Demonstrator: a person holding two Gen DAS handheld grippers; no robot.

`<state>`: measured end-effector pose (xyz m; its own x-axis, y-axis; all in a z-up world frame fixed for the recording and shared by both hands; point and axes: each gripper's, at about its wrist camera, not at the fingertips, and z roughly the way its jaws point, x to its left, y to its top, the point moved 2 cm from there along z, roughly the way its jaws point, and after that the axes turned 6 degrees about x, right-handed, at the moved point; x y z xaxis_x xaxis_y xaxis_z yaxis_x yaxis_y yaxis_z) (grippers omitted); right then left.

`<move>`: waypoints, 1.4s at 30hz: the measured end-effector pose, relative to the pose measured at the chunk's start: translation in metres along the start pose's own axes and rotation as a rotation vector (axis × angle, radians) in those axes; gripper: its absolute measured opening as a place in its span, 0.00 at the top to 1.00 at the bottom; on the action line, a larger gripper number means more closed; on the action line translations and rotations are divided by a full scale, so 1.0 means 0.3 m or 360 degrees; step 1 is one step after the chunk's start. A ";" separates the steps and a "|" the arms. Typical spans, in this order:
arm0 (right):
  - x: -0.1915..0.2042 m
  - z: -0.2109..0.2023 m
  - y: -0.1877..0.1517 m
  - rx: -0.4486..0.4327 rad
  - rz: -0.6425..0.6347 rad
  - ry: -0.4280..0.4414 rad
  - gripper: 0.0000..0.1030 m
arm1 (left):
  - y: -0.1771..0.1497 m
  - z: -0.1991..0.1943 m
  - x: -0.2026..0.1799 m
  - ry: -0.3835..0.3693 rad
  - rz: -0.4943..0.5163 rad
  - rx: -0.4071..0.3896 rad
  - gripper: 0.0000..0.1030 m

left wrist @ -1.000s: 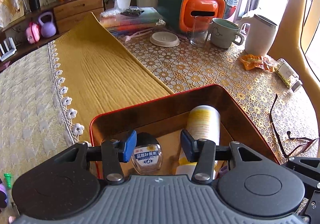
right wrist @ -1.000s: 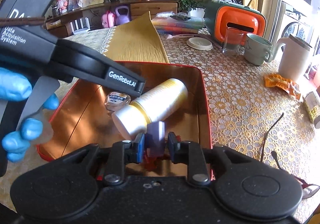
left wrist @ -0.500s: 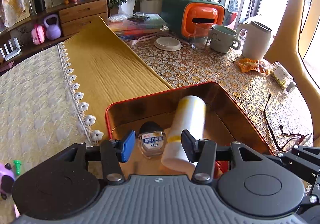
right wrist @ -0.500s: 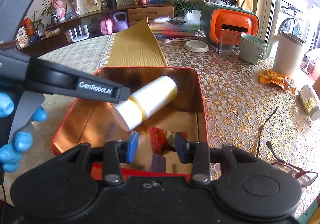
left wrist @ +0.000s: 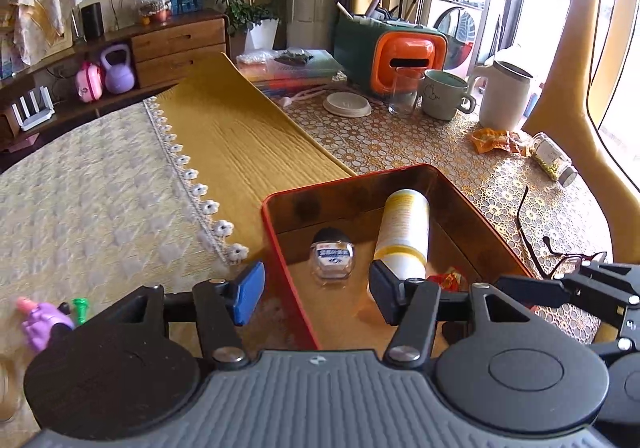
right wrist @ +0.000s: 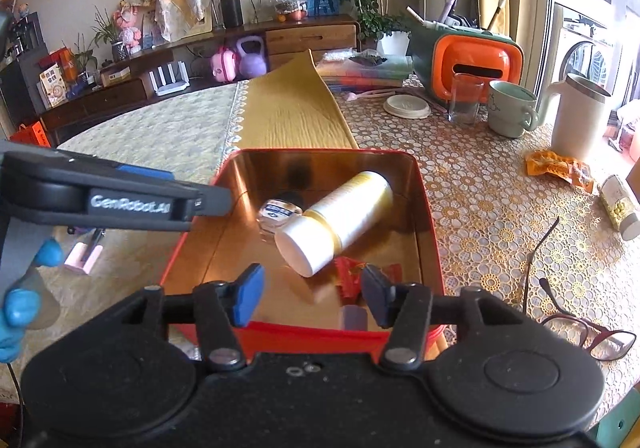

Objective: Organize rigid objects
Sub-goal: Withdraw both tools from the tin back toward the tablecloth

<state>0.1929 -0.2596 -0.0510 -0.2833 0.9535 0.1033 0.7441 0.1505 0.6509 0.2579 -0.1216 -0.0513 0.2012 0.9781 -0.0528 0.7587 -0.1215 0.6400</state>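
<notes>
Both your left gripper (left wrist: 316, 294) and right gripper (right wrist: 312, 294) have jaws just opened, empty, above the red tin (right wrist: 426, 232), whose loose bottle (right wrist: 336, 220) could roll if bumped.

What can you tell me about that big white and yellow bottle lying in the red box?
The white and yellow bottle is a smooth plastic-looking cylinder with a flat white cap and a yellow band behind it. It lies on its side inside the red tin, cap towards the right wrist camera. A small clear bottle sits right beside it. No gripper holds it.
</notes>
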 end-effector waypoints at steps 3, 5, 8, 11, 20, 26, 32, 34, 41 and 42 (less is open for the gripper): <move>0.011 -0.013 0.000 -0.0015 0.0000 0.0003 0.41 | -0.021 -0.036 0.021 0.0007 -0.0012 -0.0019 0.45; 0.018 -0.020 -0.001 -0.0027 -0.0005 0.0005 0.39 | -0.034 -0.062 0.035 0.0024 -0.0019 -0.0040 0.43; 0.036 -0.032 -0.002 -0.0041 -0.0019 0.0012 0.38 | -0.055 -0.101 0.056 0.0050 -0.0025 -0.0081 0.36; 0.060 -0.044 -0.005 -0.0048 -0.0039 0.0025 0.34 | -0.075 -0.139 0.075 0.0079 -0.0017 -0.0111 0.36; 0.129 -0.084 -0.013 -0.0089 -0.0084 0.0064 0.19 | -0.147 -0.240 0.158 0.0111 -0.0056 -0.0169 0.32; 0.176 -0.105 -0.014 -0.0107 -0.0079 0.0132 0.12 | -0.201 -0.309 0.243 0.0153 -0.0138 -0.0216 0.22; 0.243 -0.110 -0.013 -0.0126 -0.0131 0.0186 0.07 | -0.261 -0.372 0.331 0.0293 -0.0197 -0.0265 0.19; 0.270 -0.106 -0.012 -0.0126 -0.0142 0.0211 0.05 | -0.281 -0.388 0.356 0.0332 -0.0203 -0.0269 0.19; 0.373 -0.088 -0.005 -0.0112 -0.0199 0.0279 0.03 | -0.350 -0.407 0.480 0.0408 -0.0331 -0.0245 0.18; 0.385 -0.086 -0.003 -0.0109 -0.0211 0.0283 0.03 | -0.359 -0.408 0.500 0.0414 -0.0356 -0.0239 0.18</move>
<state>0.1438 -0.1563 -0.0204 -0.4826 0.8645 0.1406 0.6521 0.2474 0.7167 0.1305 0.0587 -0.0345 -0.1380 0.9902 -0.0202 0.6628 0.1075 0.7411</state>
